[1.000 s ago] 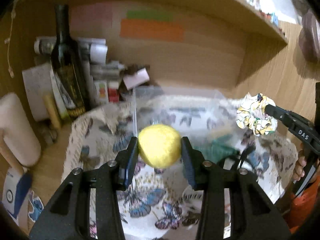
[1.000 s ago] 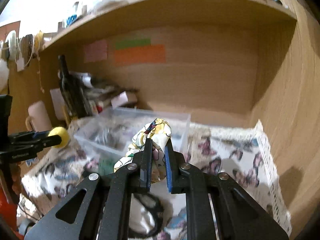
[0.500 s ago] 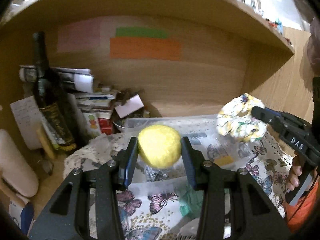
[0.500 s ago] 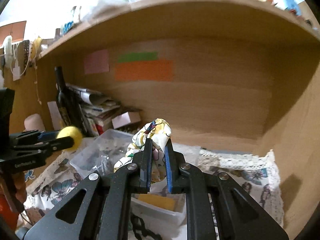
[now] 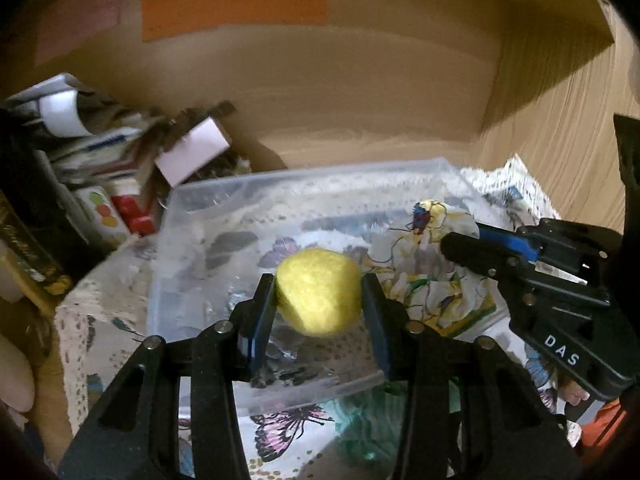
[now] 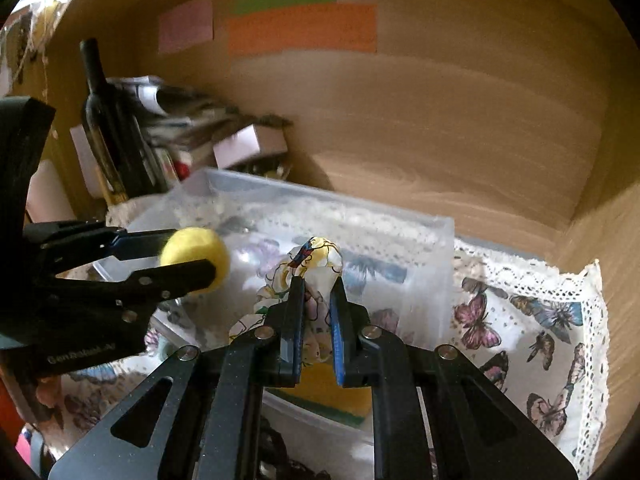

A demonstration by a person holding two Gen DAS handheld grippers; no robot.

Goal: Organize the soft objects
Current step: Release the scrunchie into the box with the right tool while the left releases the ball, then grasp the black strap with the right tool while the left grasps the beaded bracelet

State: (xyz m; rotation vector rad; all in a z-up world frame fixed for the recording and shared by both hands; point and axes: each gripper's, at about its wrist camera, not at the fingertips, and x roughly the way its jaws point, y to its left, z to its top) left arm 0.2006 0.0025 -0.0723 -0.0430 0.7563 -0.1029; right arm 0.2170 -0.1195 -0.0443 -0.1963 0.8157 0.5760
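Observation:
My left gripper [image 5: 319, 294] is shut on a yellow soft ball [image 5: 319, 291] and holds it above a clear plastic bin [image 5: 304, 184]. The ball [image 6: 195, 253] and left gripper [image 6: 188, 256] also show in the right wrist view. My right gripper [image 6: 317, 286] is shut on a floral fabric scrunchie [image 6: 316, 254] over the same bin [image 6: 444, 280]. In the left wrist view the scrunchie [image 5: 436, 280] hangs from the right gripper [image 5: 450, 242], just right of the ball.
The bin stands on a butterfly-print cloth [image 6: 532, 320] inside a wooden alcove. A dark bottle [image 6: 102, 120], stacked papers and small boxes [image 5: 120, 168] crowd the back left. A green fabric item [image 5: 360, 428] lies in front of the bin.
Both grippers moved forward and down toward the bin, still holding the ball and the scrunchie. They are now closer together above it.

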